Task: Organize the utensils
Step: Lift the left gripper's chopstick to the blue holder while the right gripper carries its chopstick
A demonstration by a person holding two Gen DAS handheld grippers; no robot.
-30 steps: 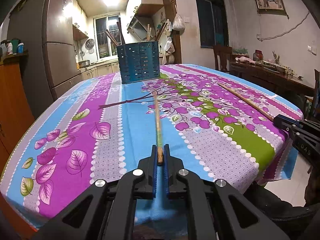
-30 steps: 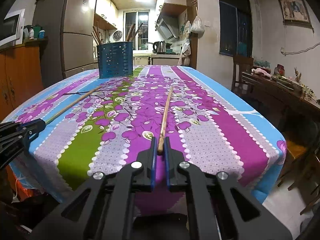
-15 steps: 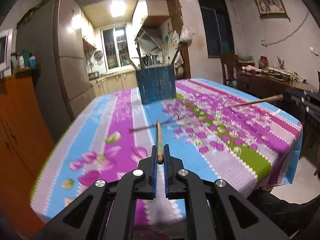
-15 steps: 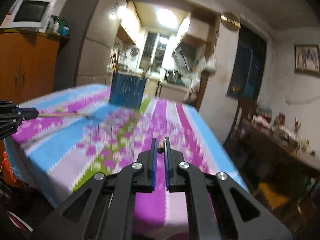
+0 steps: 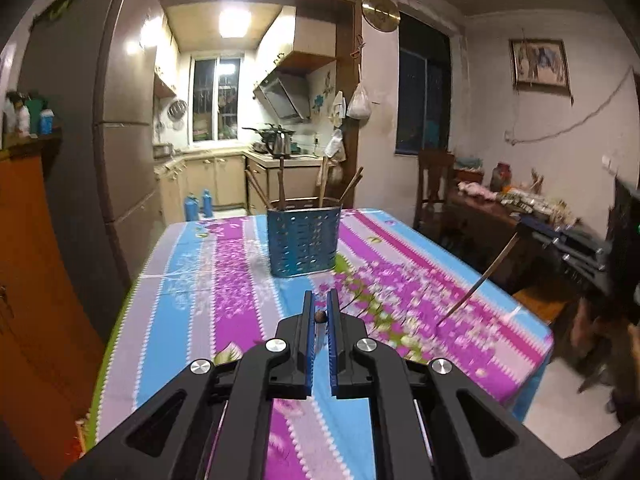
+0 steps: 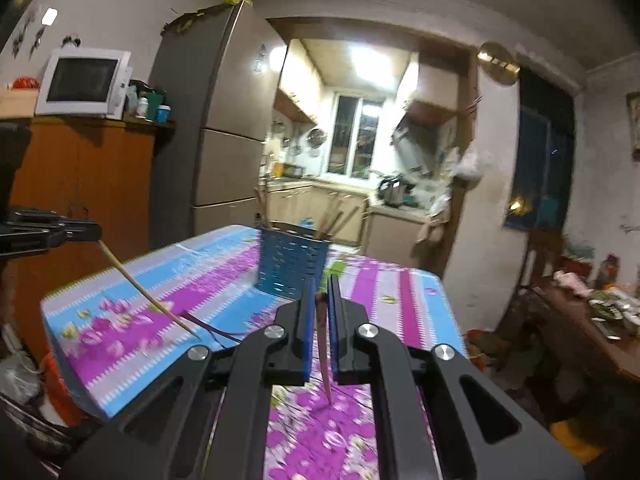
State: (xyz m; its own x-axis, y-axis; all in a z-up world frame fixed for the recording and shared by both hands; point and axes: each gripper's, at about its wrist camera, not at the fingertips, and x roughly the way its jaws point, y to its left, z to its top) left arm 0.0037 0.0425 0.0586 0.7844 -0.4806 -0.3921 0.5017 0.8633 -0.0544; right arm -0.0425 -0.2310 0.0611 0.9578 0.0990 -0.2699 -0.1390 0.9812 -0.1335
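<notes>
A blue perforated utensil holder (image 5: 304, 240) with several wooden utensils in it stands on the floral tablecloth, ahead of both grippers; it also shows in the right wrist view (image 6: 292, 266). My left gripper (image 5: 320, 312) is shut on a chopstick (image 5: 319, 317), of which I see only the thick end. In the right wrist view that chopstick (image 6: 144, 296) slopes down from the left gripper (image 6: 86, 234) to the cloth. My right gripper (image 6: 321, 294) is shut on a second chopstick (image 6: 325, 360) that hangs tip down. In the left wrist view it (image 5: 476, 286) slants from the right gripper (image 5: 532, 230).
The table (image 5: 192, 280) has its left edge near an orange cabinet (image 5: 36, 280) and a fridge (image 5: 116, 160). A wooden chair (image 5: 434, 184) and a cluttered side table (image 5: 520, 208) stand to the right. The kitchen lies behind the holder.
Both grippers have lifted their chopsticks off the tablecloth and tilted them from lying flat to hanging tip down. Both have moved up and toward the holder.
</notes>
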